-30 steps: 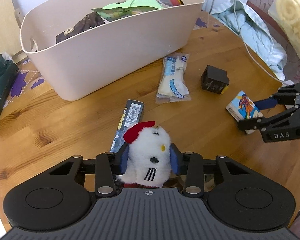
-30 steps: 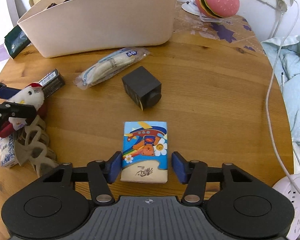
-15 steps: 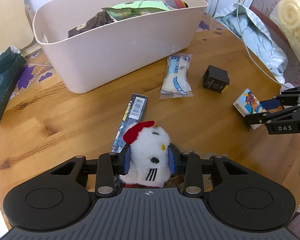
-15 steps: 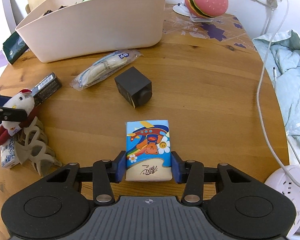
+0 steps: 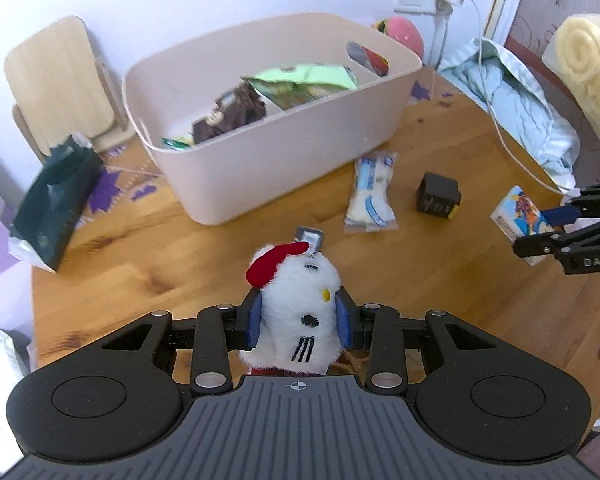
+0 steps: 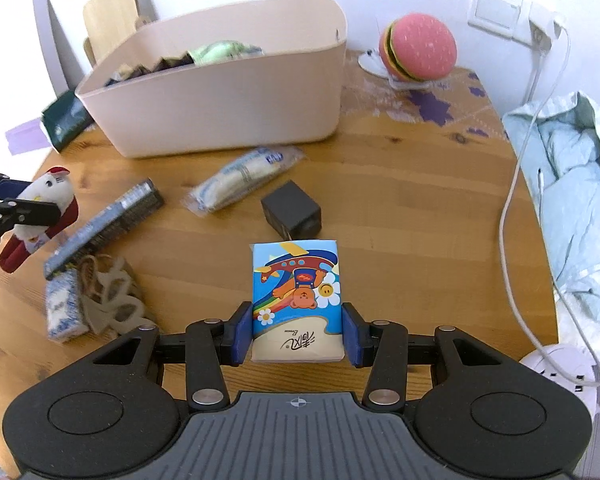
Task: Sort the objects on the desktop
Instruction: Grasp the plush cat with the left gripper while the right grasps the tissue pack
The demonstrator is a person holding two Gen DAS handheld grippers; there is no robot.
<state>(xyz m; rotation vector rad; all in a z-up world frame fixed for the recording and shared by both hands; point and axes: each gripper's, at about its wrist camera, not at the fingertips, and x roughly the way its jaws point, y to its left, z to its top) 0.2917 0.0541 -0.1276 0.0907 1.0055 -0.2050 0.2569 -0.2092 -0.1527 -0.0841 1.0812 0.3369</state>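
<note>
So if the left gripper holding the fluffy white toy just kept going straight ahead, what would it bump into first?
Probably the beige bin: the left gripper, shut on the plush toy, seems raised above the dark barcode packet. Depth is uncertain.

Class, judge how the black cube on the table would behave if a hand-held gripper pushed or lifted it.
The black cube looks rigid with flat faces, so it would probably slide rather than roll. Its squat shape suggests it is unlikely to tip. Its weight cannot be read from the pictures.

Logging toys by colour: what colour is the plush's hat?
Red, on the white plush; clearest in the left wrist view.
</note>
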